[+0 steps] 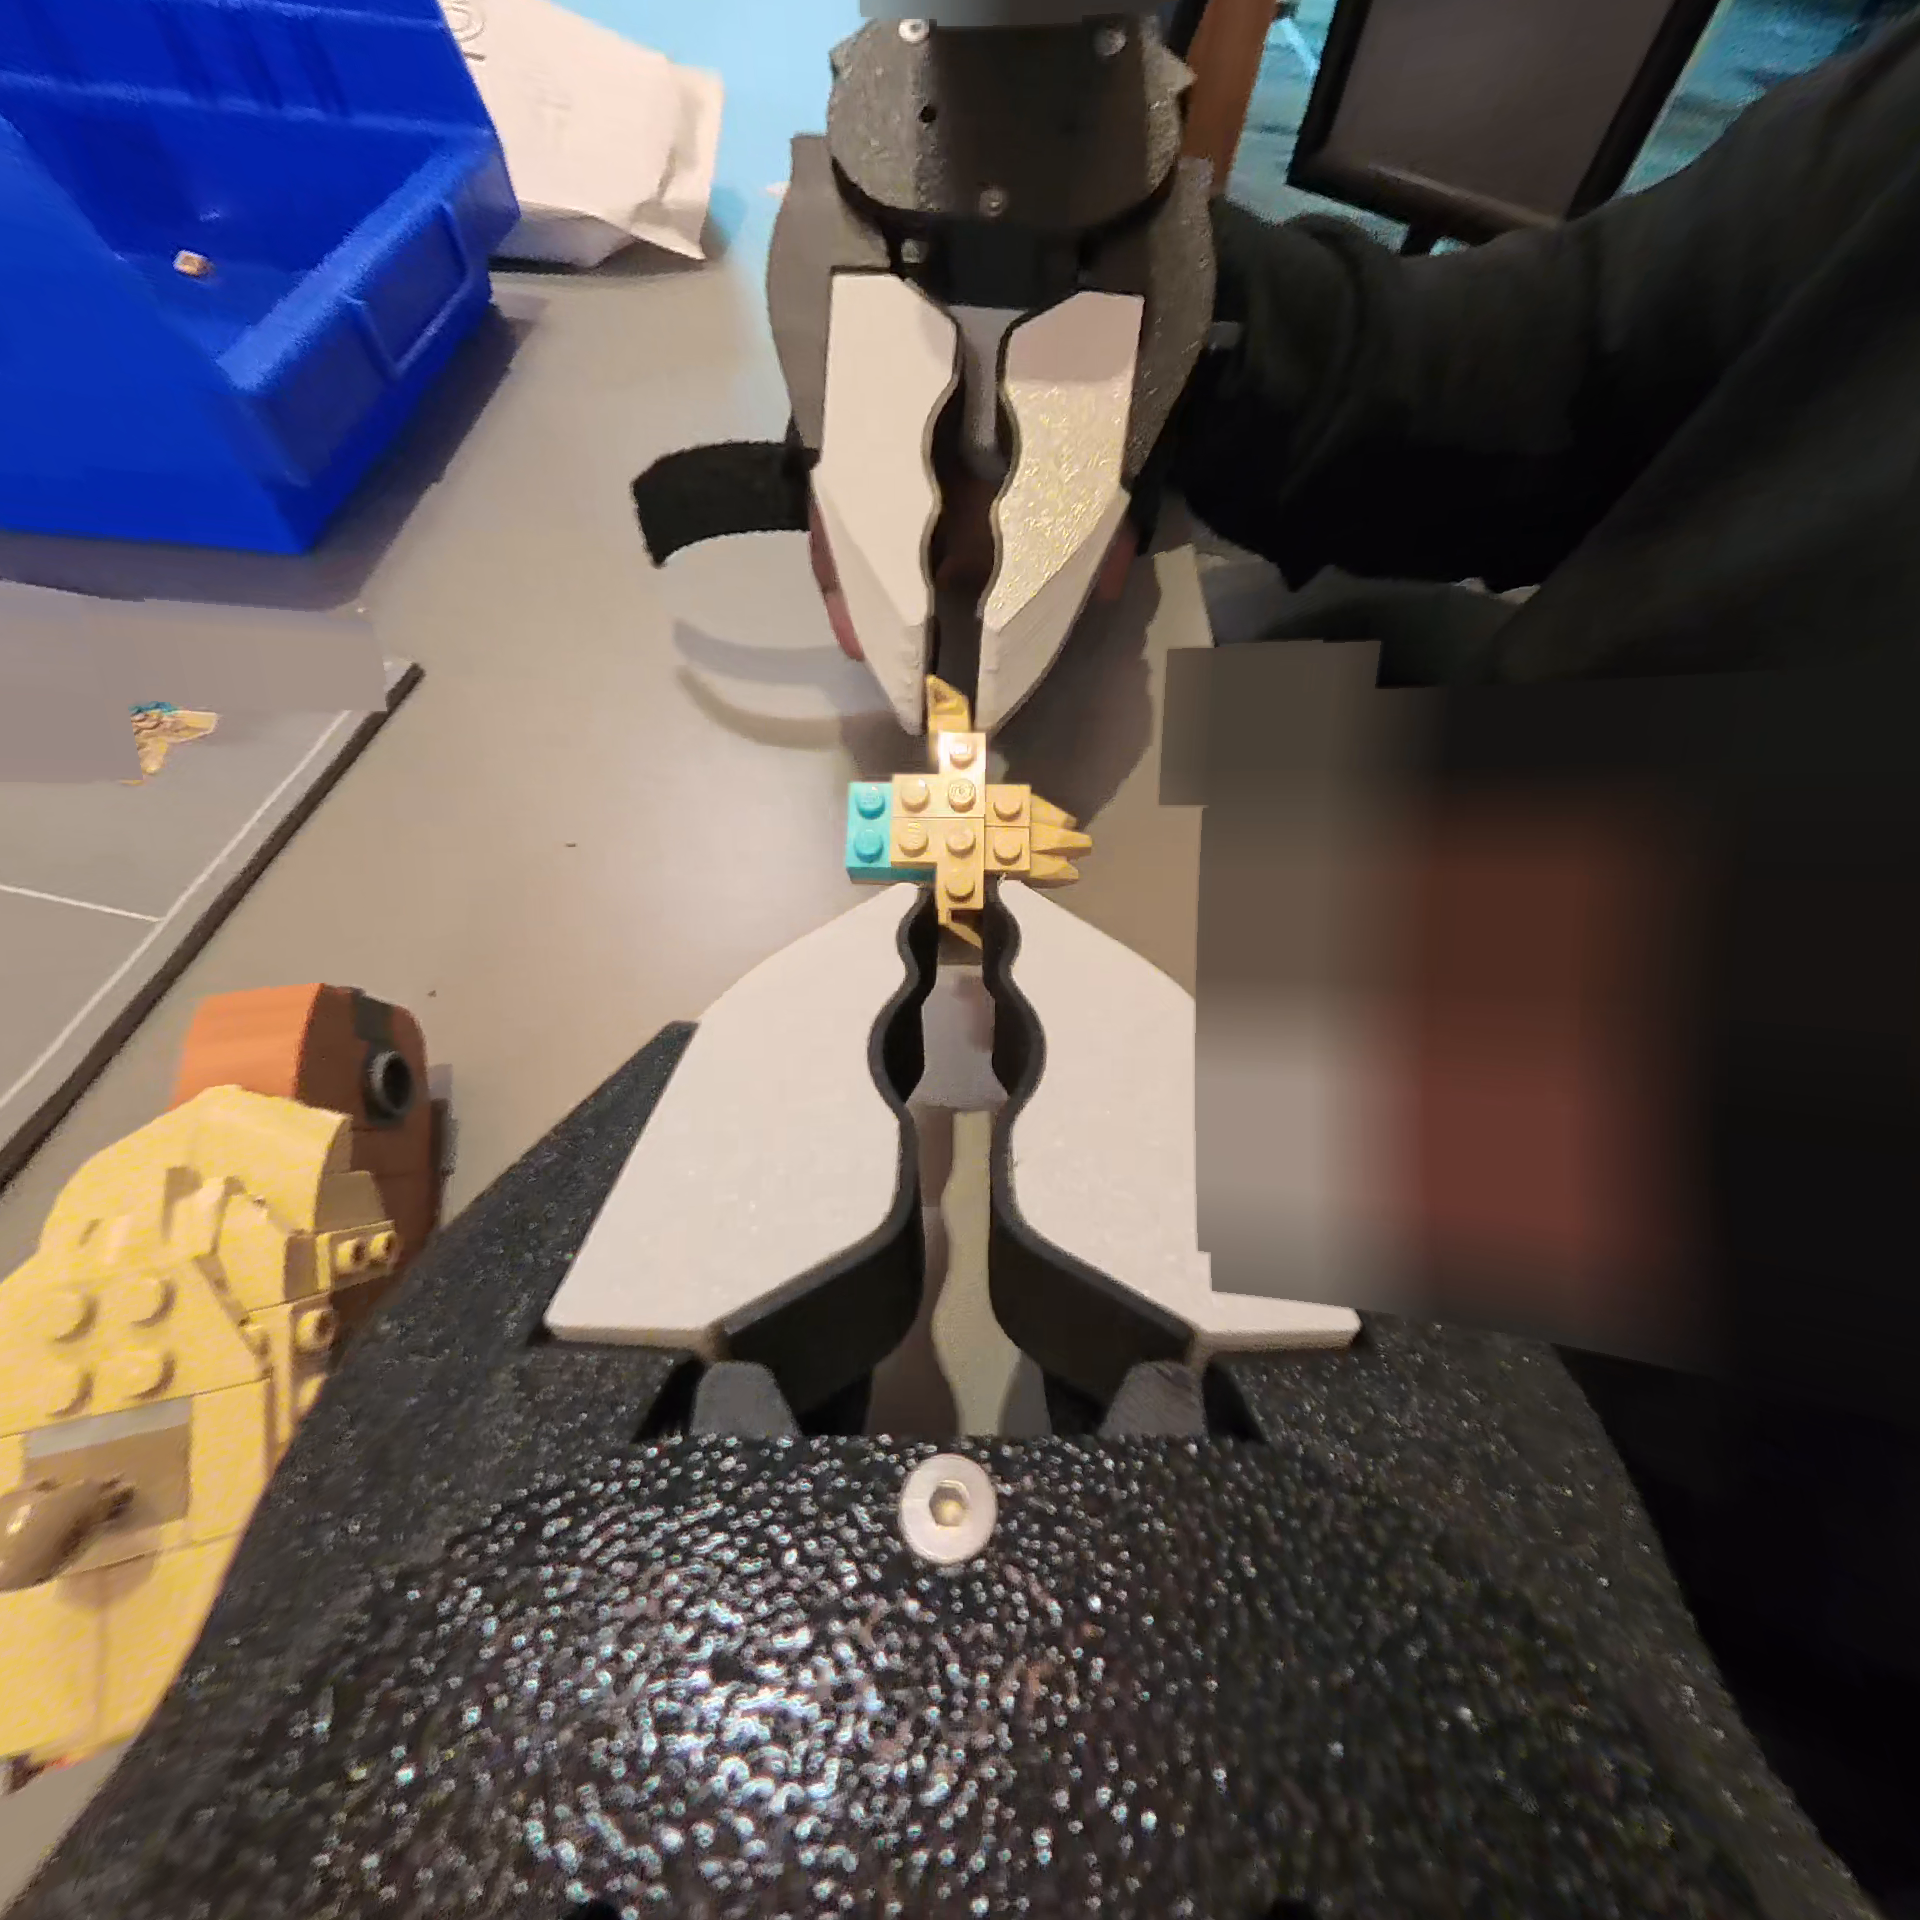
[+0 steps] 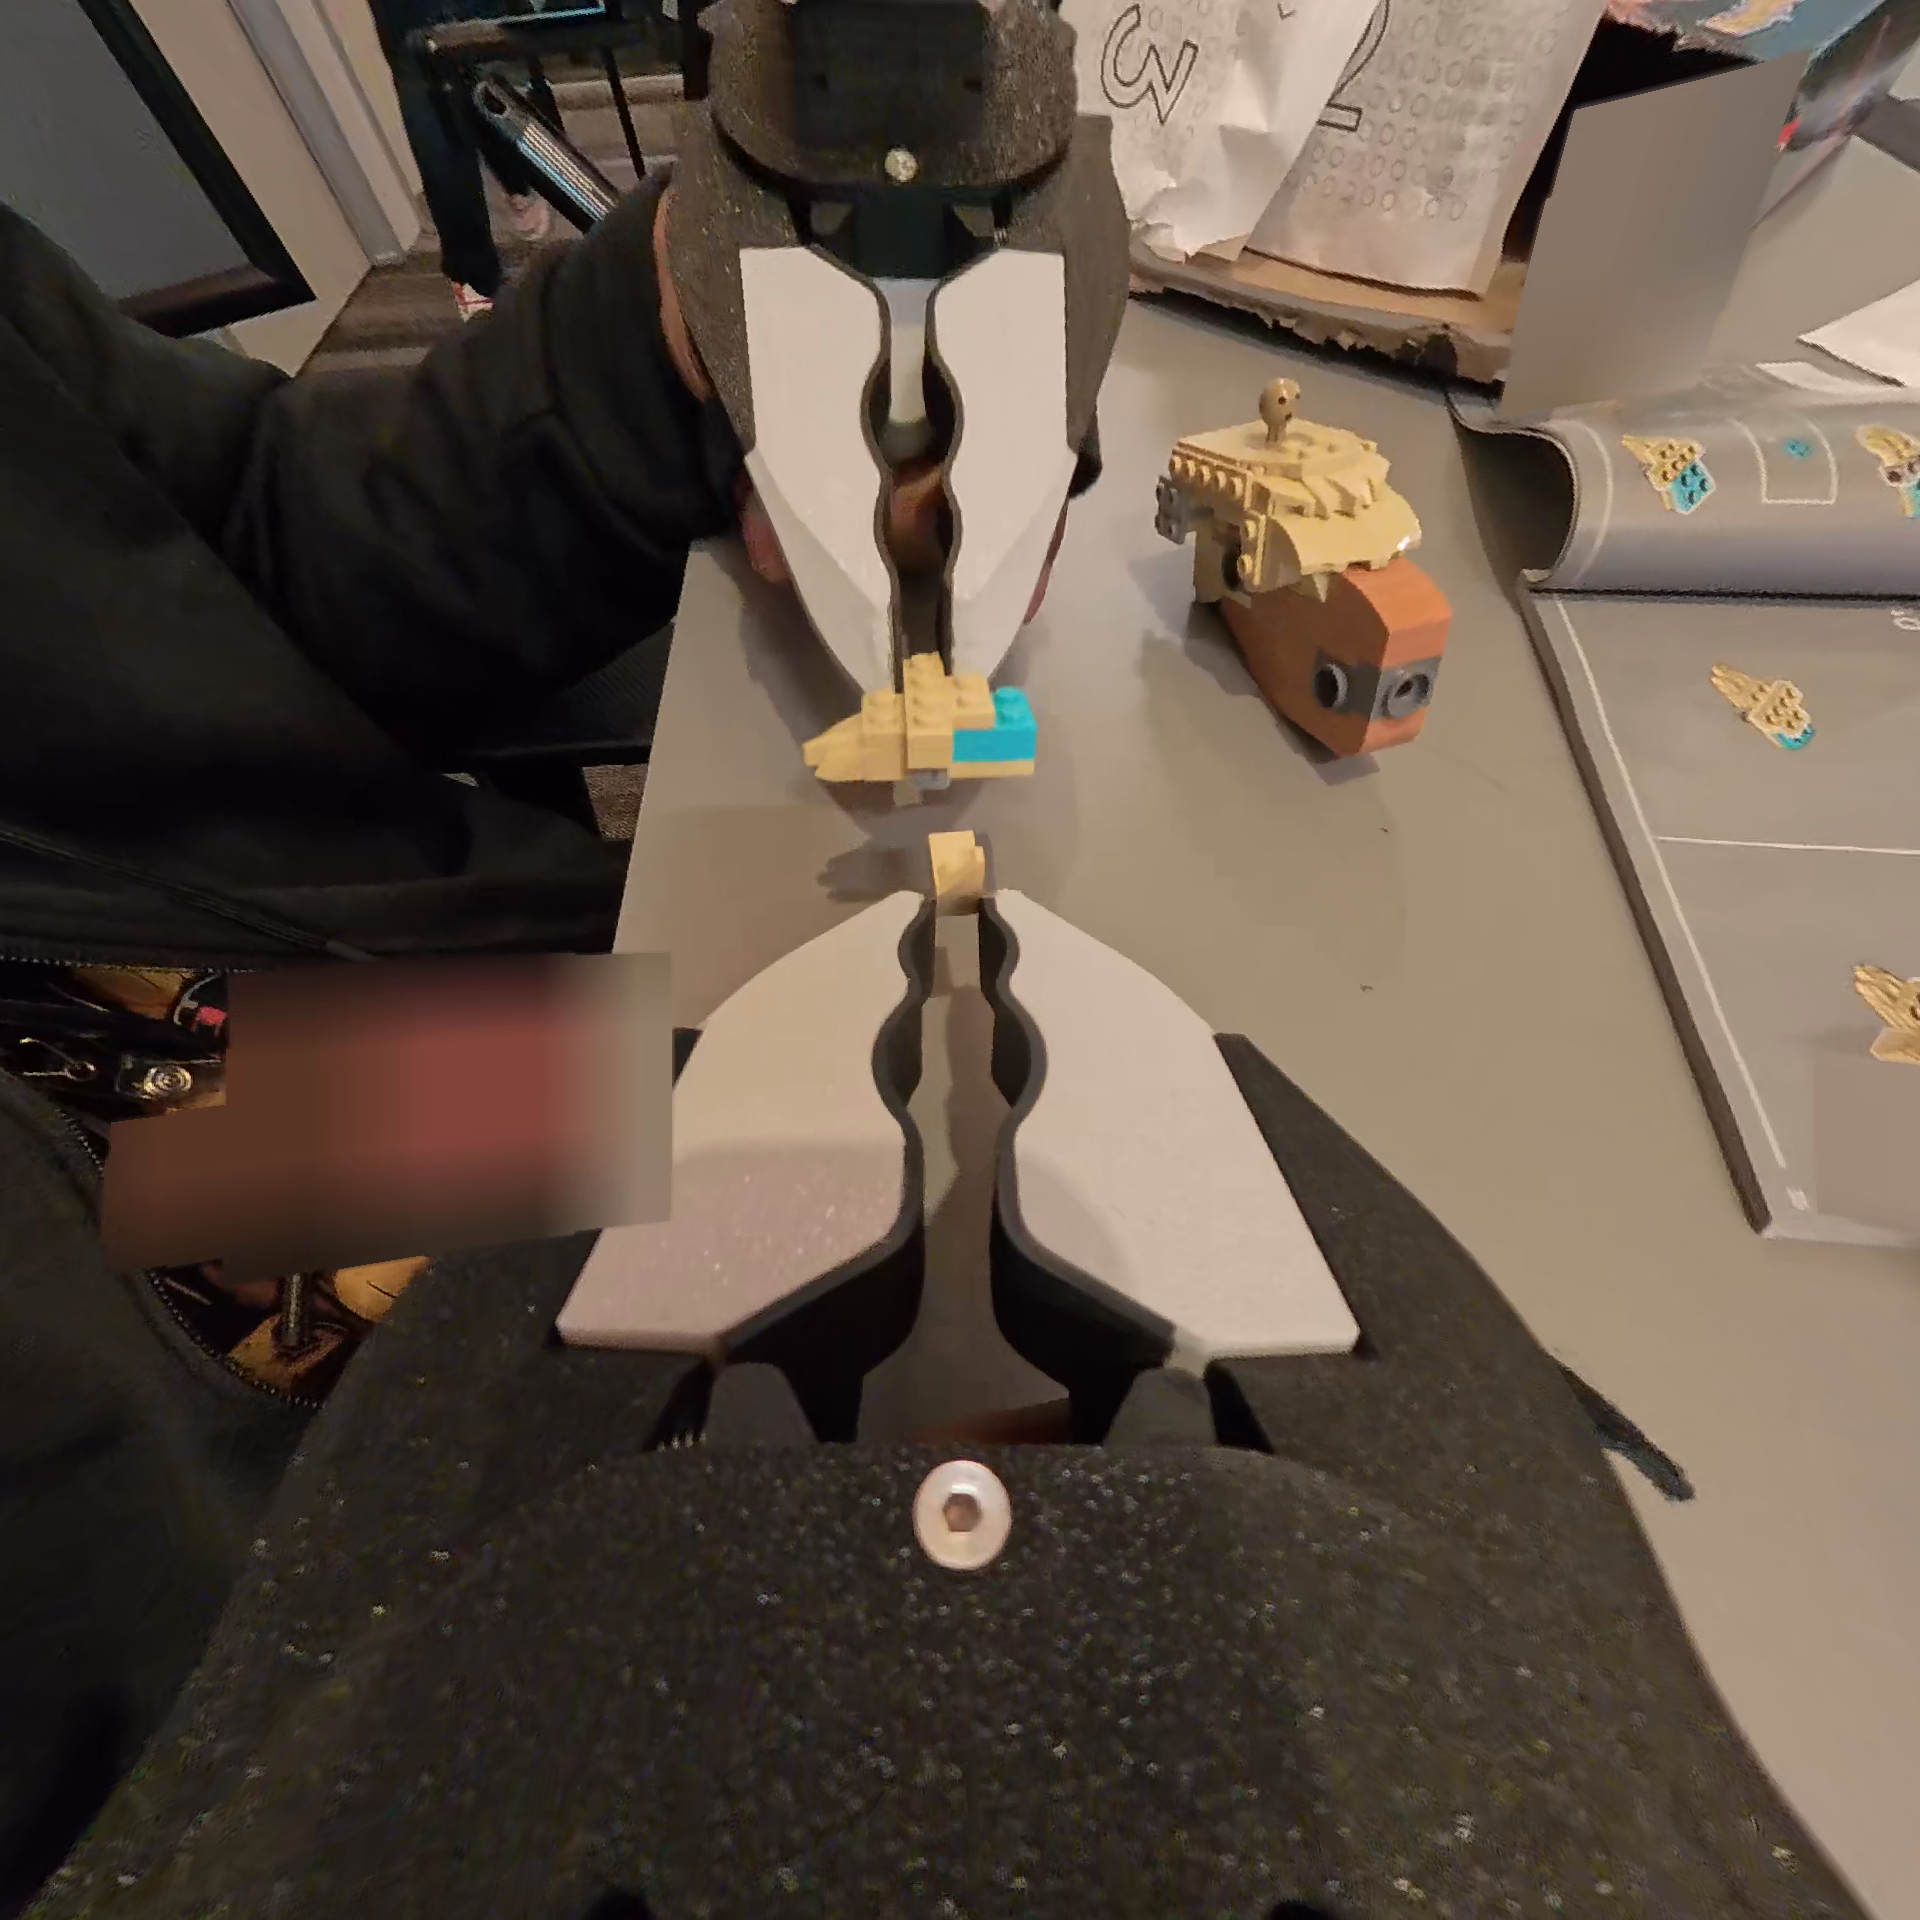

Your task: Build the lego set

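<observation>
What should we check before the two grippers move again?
1. Left gripper grips the tan and teal brick piece: ok.
2. Right gripper grips the small tan brick: ok.
3. Small brick apart from the piece: ok, a gap shows.
4. Brick lined up with the piece: cannot tell.
5. Big tan and brown model off to the side: ok.
6. Grey table under the grippers free of loose bricks: ok.

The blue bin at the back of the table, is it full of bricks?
No. In the left wrist view the blue bin is nearly bare inside, with just one small tan piece on its floor.
</observation>
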`<state>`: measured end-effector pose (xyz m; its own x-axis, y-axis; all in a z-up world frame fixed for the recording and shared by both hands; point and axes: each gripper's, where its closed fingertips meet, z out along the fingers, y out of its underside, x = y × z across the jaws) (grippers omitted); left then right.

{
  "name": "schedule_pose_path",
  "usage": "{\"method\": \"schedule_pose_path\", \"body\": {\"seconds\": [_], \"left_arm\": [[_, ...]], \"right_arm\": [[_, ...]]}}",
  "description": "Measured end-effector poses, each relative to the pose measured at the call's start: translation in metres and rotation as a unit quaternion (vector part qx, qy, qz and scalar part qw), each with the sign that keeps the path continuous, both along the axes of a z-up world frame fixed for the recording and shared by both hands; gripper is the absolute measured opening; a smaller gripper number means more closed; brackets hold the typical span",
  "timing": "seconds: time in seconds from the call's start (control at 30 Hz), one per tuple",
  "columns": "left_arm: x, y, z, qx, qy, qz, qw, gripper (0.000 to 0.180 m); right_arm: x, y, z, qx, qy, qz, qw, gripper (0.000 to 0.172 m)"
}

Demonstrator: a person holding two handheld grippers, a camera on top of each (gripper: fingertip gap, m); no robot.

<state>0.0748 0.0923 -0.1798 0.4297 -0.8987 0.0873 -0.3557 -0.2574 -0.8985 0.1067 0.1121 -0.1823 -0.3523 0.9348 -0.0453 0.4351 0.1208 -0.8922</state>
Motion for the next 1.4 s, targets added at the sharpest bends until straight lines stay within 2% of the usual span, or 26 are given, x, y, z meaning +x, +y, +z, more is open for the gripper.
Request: {"method": "schedule_pose_path", "body": {"seconds": [0.03, 0.2, 0.33, 0.83, 1.4], "left_arm": [[0.002, -0.001, 0.0, -0.013, -0.007, -0.008, 1.0, 0.008], [0.005, -0.001, -0.008, -0.073, -0.005, -0.017, 0.997, 0.008], [0.004, 0.003, -0.011, -0.094, -0.007, -0.01, 0.995, 0.008], [0.006, 0.004, -0.026, -0.104, 0.044, -0.001, 0.994, 0.008], [0.007, 0.003, -0.024, -0.106, 0.034, -0.008, 0.994, 0.007]], "right_arm": [[-0.001, -0.001, 0.001, -0.003, 0.002, 0.003, 1.0, 0.008], [-0.003, -0.004, -0.001, -0.005, -0.009, 0.012, 1.0, 0.008], [-0.002, -0.005, -0.005, -0.008, -0.027, 0.014, 1.0, 0.008], [-0.001, -0.002, -0.022, 0.002, -0.094, 0.004, 0.996, 0.008], [-0.002, -0.003, -0.017, -0.032, -0.087, 0.014, 0.996, 0.008]]}}
